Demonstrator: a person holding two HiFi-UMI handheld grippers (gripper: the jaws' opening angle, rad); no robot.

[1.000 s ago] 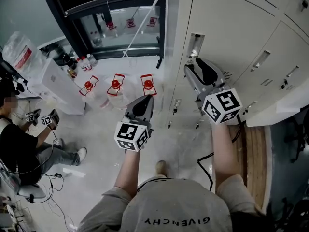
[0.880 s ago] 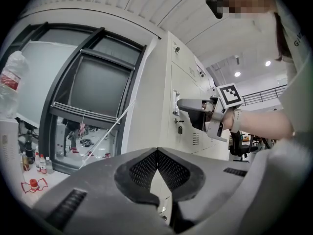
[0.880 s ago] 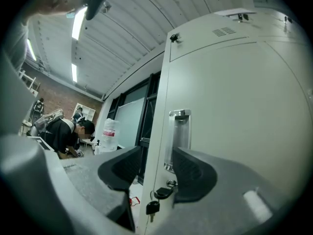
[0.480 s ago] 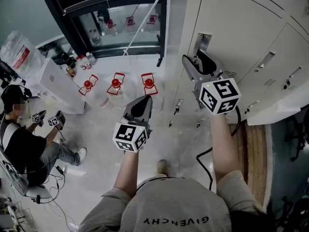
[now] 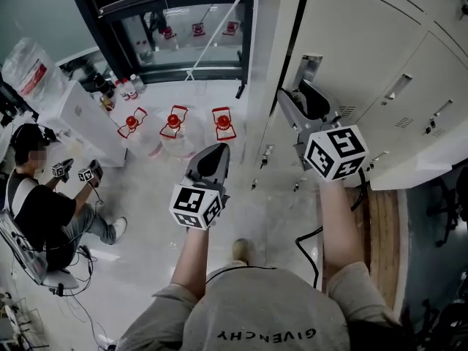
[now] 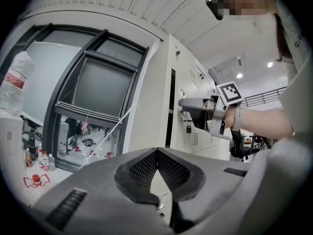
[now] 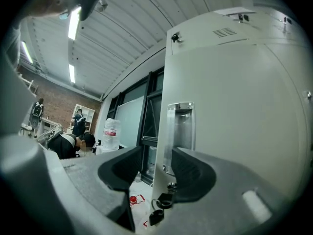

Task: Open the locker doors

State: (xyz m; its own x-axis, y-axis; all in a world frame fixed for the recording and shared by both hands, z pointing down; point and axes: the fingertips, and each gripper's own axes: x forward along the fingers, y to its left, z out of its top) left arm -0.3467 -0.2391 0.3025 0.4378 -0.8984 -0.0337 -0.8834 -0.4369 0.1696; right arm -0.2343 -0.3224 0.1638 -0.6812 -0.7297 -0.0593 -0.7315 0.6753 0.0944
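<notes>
Locker doors [image 5: 358, 50] line the right side, the right gripper [image 5: 301, 99] near a recessed handle [image 5: 308, 66] with fingers apart, the left gripper [image 5: 218, 151] with fingers together over pale floor [image 5: 146, 196], red-capped bottles [image 5: 174, 126] and a dark-framed window [image 5: 183, 35] beyond.

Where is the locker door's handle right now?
In the right gripper view the recessed handle sits on the locker door, near its left edge, straight ahead of the open right claw.

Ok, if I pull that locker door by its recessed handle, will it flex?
The locker door looks like sheet metal, so probably light and stiff enough to swing. The dark tag dangling under its recessed handle would likely jiggle.
</notes>
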